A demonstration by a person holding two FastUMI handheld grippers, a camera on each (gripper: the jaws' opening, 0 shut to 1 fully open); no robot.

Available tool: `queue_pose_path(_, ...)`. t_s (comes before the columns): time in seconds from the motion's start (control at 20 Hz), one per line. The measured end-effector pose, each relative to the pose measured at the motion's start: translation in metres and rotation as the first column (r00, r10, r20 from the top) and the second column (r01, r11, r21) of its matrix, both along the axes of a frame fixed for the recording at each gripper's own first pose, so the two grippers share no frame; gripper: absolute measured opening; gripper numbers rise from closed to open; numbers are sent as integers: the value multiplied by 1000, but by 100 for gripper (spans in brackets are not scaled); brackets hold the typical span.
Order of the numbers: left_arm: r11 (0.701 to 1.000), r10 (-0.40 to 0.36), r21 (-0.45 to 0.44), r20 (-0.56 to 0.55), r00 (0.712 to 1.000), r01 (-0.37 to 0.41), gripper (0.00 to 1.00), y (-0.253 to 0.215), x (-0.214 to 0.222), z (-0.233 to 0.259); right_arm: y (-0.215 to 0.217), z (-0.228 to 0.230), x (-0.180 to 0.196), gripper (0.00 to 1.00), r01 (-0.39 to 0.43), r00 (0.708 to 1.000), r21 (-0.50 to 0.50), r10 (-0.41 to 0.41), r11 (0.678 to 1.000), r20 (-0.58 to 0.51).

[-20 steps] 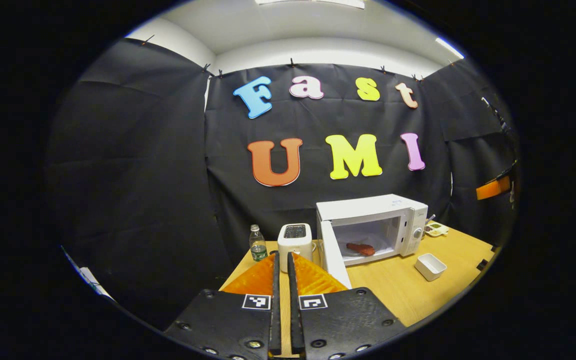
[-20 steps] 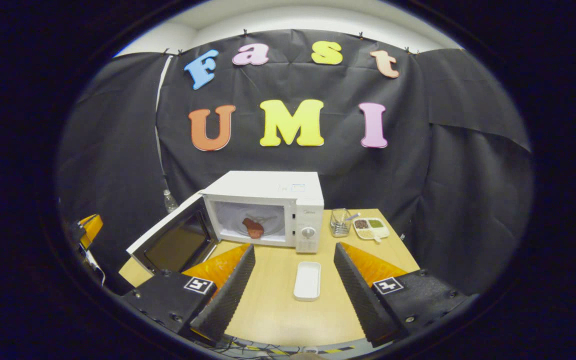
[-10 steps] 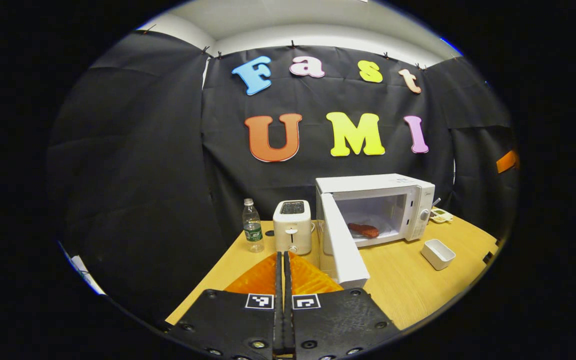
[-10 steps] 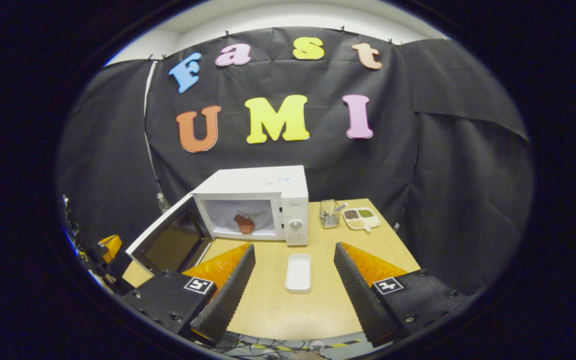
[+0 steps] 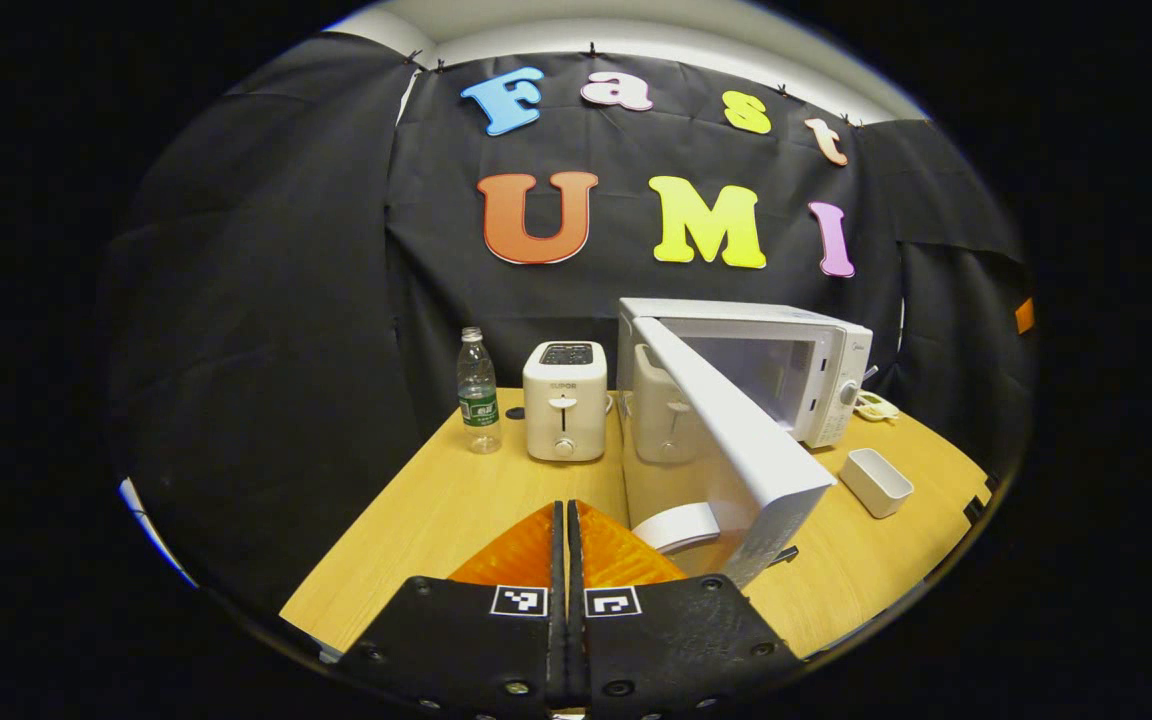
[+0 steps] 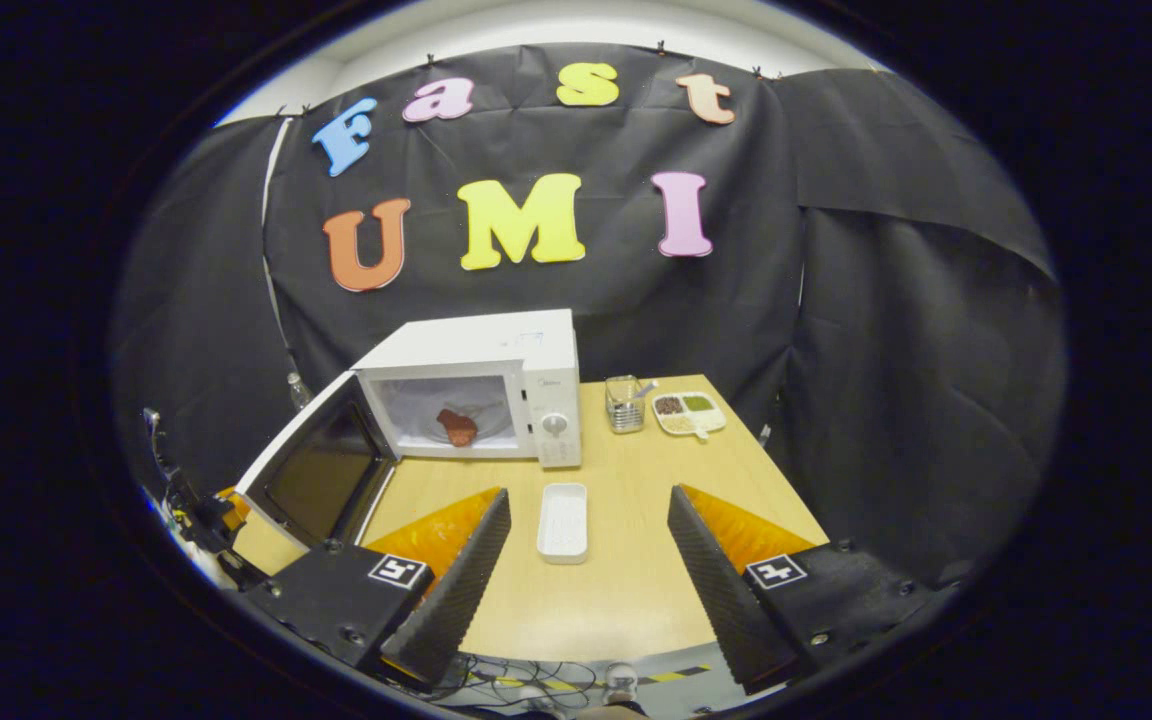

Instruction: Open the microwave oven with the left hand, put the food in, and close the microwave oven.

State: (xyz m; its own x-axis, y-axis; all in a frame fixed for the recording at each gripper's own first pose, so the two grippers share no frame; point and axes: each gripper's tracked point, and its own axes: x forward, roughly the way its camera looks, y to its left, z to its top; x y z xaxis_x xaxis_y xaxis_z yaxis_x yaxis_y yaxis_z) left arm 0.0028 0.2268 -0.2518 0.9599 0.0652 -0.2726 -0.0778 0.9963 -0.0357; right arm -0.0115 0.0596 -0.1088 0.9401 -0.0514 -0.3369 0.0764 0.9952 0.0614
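Observation:
The white microwave (image 5: 816, 350) stands on the wooden table (image 5: 436, 510) with its door (image 5: 736, 440) swung wide open. I see the door's outer face and its handle (image 5: 676, 527) close ahead, just right of my left gripper (image 5: 566, 508), which is shut with nothing between its fingers. In the right gripper view the microwave (image 6: 476, 350) shows its lit inside, where the red food (image 6: 456, 427) lies on the turntable. The open door (image 6: 321, 470) hangs to its left. My right gripper (image 6: 588, 492) stands open and empty above the table's near part.
A white toaster (image 5: 564, 400) and a water bottle (image 5: 477, 390) stand left of the microwave. A white oblong dish (image 6: 562, 522) lies in front of it. A wire utensil holder (image 6: 622, 403) and a divided plate (image 6: 688, 413) sit at the back right.
My left gripper has closed its narrow gap and moved left and in, behind the open door's outer face. My right gripper has drawn back, still open. The food has not moved.

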Motion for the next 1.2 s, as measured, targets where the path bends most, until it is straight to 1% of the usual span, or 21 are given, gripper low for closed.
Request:
queue_pose_path(0.05, 1000, -15, -7, -1, 1000, 15, 0, -7, -1, -1, 0, 0, 0, 100, 2, 1000, 5, -2, 1000, 2)
queue_pose_path(0.1, 999, -37, -9, -6, 999, 37, 0, -18, -1, -2, -1, -1, -1, 100, 5, 1000, 7, -5, 1000, -1)
queue_pose_path(0.15, 999, -52, -12, -2, 999, 52, 0, -27, 0, -1, 0, -3, 0, 94, 5, 1000, 10, -5, 1000, -2)
queue_pose_path(0.2, 997, -72, -21, -1, 997, 72, 0, -37, -1, 0, 0, -4, 1, 100, 5, 1000, 13, -5, 1000, 0)
queue_pose_path(0.25, 995, -93, -30, 1, 996, 93, 0, -48, 0, 0, -1, -6, 2, 100, 5, 1000, 17, -5, 1000, -5)
queue_pose_path(0.3, 993, -110, -37, 3, 994, 110, 0, -58, 1, 2, 0, -9, 3, 94, 3, 1000, 25, -3, 1000, -7)
queue_pose_path(0.35, 992, -123, -39, 2, 992, 123, 0, -68, 2, 3, 0, -10, 5, 100, 0, 1000, 33, 0, 999, -9)
queue_pose_path(0.55, 979, -197, -43, 2, 980, 197, 0, -110, 13, 12, -4, -15, 11, 100, -13, 1000, 58, 15, 998, -25)
queue_pose_path(0.6, 976, -216, -42, 4, 976, 216, 0, -120, 18, 13, -8, -14, 13, 100, -14, 1000, 54, 16, 998, -23)
queue_pose_path(0.65, 972, -232, -43, 3, 973, 231, 0, -130, 24, 14, -13, -15, 16, 94, -13, 1000, 48, 14, 999, -22)
queue_pose_path(0.7, 968, -246, -43, 1, 969, 246, 0, -140, 29, 14, -19, -14, 18, 100, -10, 1000, 46, 11, 999, -22)
queue_pose_path(0.75, 965, -259, -45, -1, 966, 259, 0, -151, 34, 15, -26, -15, 22, 94, -8, 1000, 49, 9, 999, -23)
queue_pose_path(0.8, 960, -275, -45, 0, 961, 275, 0, -162, 40, 16, -33, -15, 27, 100, -4, 1000, 55, 5, 998, -21)
queue_pose_path(1.05, 938, -346, -30, -11, 938, 345, 0, -216, 76, 14, -72, -19, 55, 99, 23, 999, 78, -20, 997, -41)
queue_pose_path(1.2, 929, -368, -27, -12, 930, 368, 0, -245, 103, 13, -95, -17, 77, 99, 26, 999, 77, -22, 997, -46)
